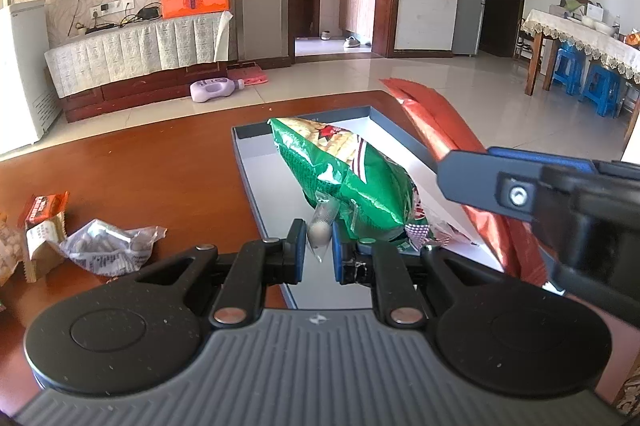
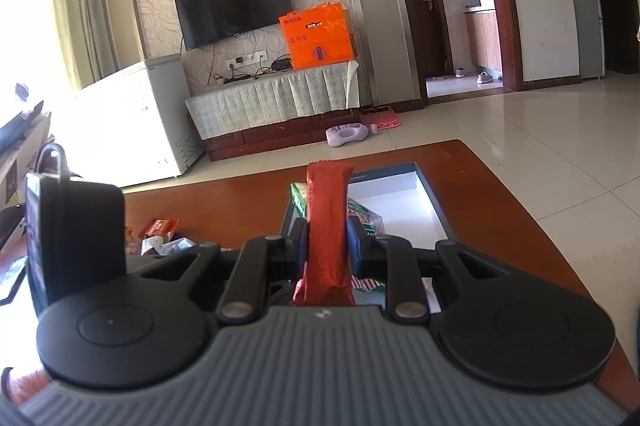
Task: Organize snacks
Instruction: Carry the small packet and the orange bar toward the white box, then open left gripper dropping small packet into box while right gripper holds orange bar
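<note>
My left gripper (image 1: pixel 318 254) is shut on a small clear-wrapped pale round snack (image 1: pixel 320 234), held just over the near end of a shallow grey-rimmed white box (image 1: pixel 245 165) on the brown wooden table (image 1: pixel 160 153). A green chip bag (image 1: pixel 352 173) lies in the box, right behind that snack. In the right wrist view my right gripper (image 2: pixel 328 238) is shut on a long red packet (image 2: pixel 328 222) that sticks up and forward over the box (image 2: pixel 384 171). The left wrist view shows the right gripper (image 1: pixel 460 161) coming in from the right with the red packet (image 1: pixel 436 125) slanting across the box's right rim.
Loose snacks lie on the table left of the box: a crumpled clear packet (image 1: pixel 108 250) and an orange-brown packet (image 1: pixel 44 222). The left hand's black device body (image 2: pixel 80 226) stands close on the right gripper's left. Beyond the table's far edge is tiled floor.
</note>
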`<state>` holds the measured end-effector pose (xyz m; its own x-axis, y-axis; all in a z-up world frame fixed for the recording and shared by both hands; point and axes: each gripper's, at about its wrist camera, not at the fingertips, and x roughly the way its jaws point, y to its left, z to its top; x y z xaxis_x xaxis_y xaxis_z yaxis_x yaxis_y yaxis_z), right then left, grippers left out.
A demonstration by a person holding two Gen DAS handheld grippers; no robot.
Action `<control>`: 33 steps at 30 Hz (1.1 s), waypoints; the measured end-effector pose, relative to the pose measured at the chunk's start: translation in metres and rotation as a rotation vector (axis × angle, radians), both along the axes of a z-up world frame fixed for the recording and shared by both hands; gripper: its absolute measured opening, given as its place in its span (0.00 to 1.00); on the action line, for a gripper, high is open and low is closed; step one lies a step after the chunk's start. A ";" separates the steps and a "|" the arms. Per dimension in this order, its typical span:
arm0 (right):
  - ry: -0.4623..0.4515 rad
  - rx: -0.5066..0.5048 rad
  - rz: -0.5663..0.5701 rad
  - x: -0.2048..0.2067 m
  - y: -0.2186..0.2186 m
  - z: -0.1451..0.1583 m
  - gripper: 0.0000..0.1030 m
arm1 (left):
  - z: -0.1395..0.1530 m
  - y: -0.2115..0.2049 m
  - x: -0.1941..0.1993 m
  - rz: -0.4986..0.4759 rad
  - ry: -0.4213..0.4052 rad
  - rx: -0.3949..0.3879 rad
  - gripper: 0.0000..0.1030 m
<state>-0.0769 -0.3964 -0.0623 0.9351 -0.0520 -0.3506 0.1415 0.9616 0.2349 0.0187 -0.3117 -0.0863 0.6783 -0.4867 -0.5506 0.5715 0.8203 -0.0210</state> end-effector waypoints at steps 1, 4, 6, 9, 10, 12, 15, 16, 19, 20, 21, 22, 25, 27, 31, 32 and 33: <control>0.000 0.001 -0.001 0.000 0.000 0.000 0.23 | -0.001 -0.001 0.003 -0.001 0.004 0.001 0.16; 0.006 0.002 -0.007 0.000 -0.004 -0.003 0.23 | -0.005 -0.004 0.012 -0.007 0.022 0.008 0.16; 0.012 0.003 -0.009 0.000 -0.004 -0.004 0.23 | -0.007 -0.008 0.018 -0.012 0.024 0.016 0.16; 0.017 0.003 -0.012 0.001 -0.005 -0.005 0.23 | -0.010 -0.015 0.026 -0.024 0.023 0.022 0.16; 0.019 0.002 -0.013 0.002 -0.005 -0.006 0.23 | -0.011 -0.017 0.029 -0.027 0.022 0.023 0.16; 0.026 0.000 -0.015 0.004 -0.005 -0.006 0.23 | -0.013 -0.021 0.035 -0.031 0.026 0.028 0.16; 0.037 -0.001 -0.018 0.005 -0.006 -0.006 0.23 | -0.016 -0.026 0.043 -0.033 0.038 0.033 0.16; 0.041 -0.001 -0.019 0.006 -0.007 -0.007 0.23 | -0.019 -0.028 0.046 -0.036 0.045 0.037 0.16; 0.051 0.001 -0.023 0.009 -0.008 -0.007 0.23 | -0.025 -0.032 0.054 -0.037 0.060 0.046 0.16; 0.053 0.002 -0.024 0.010 -0.008 -0.008 0.23 | -0.027 -0.033 0.058 -0.038 0.069 0.047 0.17; 0.055 0.002 -0.024 0.010 -0.009 -0.008 0.23 | -0.029 -0.034 0.060 -0.039 0.078 0.048 0.20; 0.056 0.002 -0.024 0.010 -0.009 -0.008 0.23 | -0.029 -0.036 0.061 -0.041 0.076 0.049 0.23; 0.063 0.002 -0.020 0.013 -0.009 -0.008 0.23 | -0.030 -0.038 0.063 -0.061 0.070 0.047 0.39; 0.066 -0.001 -0.020 0.013 -0.007 -0.009 0.23 | -0.031 -0.038 0.061 -0.072 0.049 0.052 0.55; 0.071 0.006 -0.023 0.016 -0.010 -0.009 0.23 | -0.030 -0.034 0.060 -0.080 0.032 0.054 0.60; 0.074 0.004 -0.024 0.016 -0.010 -0.010 0.23 | -0.029 -0.032 0.060 -0.083 0.031 0.053 0.60; 0.075 0.004 -0.026 0.016 -0.011 -0.010 0.23 | -0.028 -0.031 0.059 -0.084 0.028 0.052 0.60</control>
